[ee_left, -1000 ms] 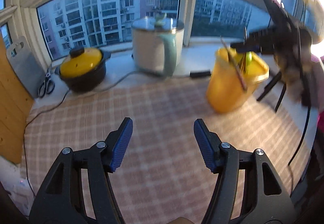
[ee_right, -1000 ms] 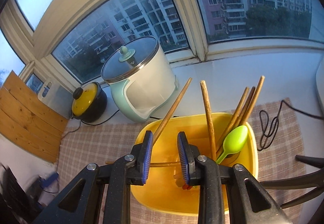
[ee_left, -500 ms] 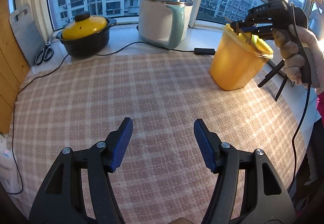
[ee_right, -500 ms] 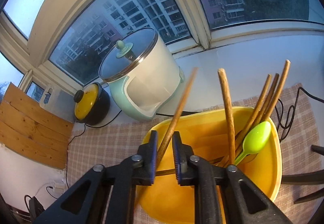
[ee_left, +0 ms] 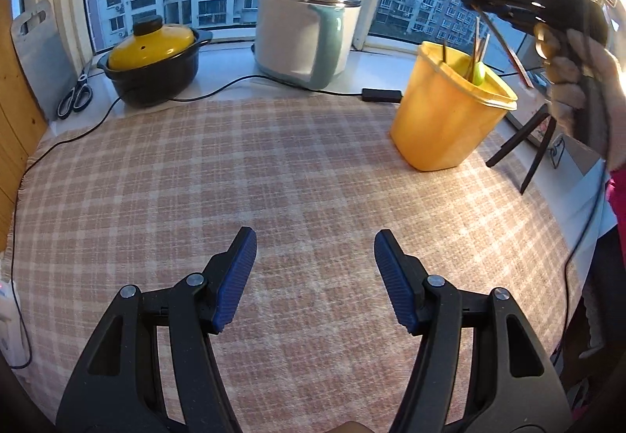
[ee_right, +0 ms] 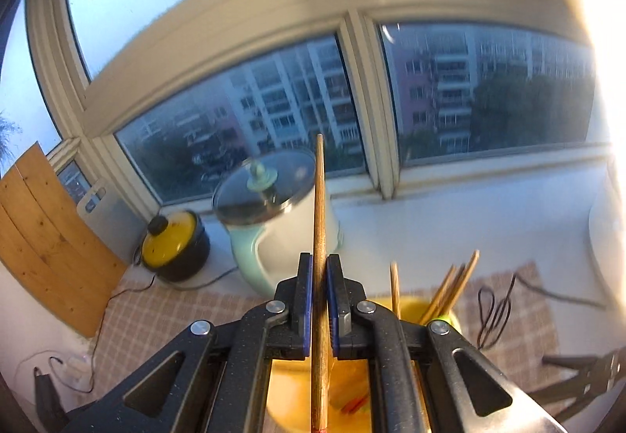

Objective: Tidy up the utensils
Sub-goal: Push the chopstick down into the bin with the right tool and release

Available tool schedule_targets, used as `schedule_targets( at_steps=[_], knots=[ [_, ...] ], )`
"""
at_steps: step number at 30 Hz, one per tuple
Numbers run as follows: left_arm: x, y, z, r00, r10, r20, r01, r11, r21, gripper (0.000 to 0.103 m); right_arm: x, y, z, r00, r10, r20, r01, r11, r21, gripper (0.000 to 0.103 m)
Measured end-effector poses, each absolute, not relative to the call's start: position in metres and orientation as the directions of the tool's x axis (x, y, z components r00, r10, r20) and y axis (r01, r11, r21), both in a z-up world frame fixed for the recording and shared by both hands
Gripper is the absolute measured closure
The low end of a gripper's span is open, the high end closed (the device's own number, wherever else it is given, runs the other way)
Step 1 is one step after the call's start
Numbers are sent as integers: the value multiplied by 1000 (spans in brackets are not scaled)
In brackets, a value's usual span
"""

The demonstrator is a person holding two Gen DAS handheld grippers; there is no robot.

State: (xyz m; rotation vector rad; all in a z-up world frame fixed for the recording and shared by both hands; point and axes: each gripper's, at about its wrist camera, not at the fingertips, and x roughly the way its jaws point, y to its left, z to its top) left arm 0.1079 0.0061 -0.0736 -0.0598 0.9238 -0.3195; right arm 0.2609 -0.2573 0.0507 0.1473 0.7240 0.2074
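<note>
Right tongs (ee_right: 320, 300) clamped on one wooden chopstick (ee_right: 319, 206), pads pinching it partway along the shaft; jaws have just closed onto it. The stick runs straight up between the jaws and down past them toward the yellow utensil bin (ee_left: 446, 120) below. In the left view it hangs above the bin in the gloved hand (ee_left: 575, 81), lower end near the rim, blurred. Whether the tip is fully clear of the bin I can't tell.

Left tongs (ee_left: 315, 276) open, empty, hovering over bare cloth, well apart from the bin.

Step in hand looks like pulling one chopstick out for sorting. To do it well: draw it along its own axis until the tip clears the rim, so it doesn't rake the other chopsticks (ee_right: 450, 288) or the green spoon (ee_left: 478, 72) left inside. Grip is a thin pinch on a round shaft, so expect pivoting; avoid fast swings. The bin is light plastic and may tip if the stick catches.

Surface: checked woven cloth (ee_left: 274, 178), mostly bare. At the back, on the windowsill: yellow-lidded black pot (ee_left: 152, 69), electric cooker with glass lid (ee_left: 305, 38), scissors (ee_left: 74, 96), a cable (ee_left: 219, 88). Apartment blocks outside the windows; strong glare at right.
</note>
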Motion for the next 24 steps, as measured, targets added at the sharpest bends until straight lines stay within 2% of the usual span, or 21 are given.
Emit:
schedule_targets(
  at_steps=[11,16,23,24],
  knots=[
    [93,15,-84,536,-296,-790,230,952,-200,39,267,-240,27,828,132,-545,-115,991,66,99],
    [91,23,-86,533,-298,-792,207,953,-220,39,254,-239,19,845,142,-516,-132,990,57,99],
    [87,18,-75,557,-296,-776,219,954,-207,39,236,-245,21,814,149,-562,-151,988,43,97],
    [86,16,-72,564,-297,-770,221,953,-206,39,233,-246,23,807,156,-569,-160,986,44,90]
  ],
)
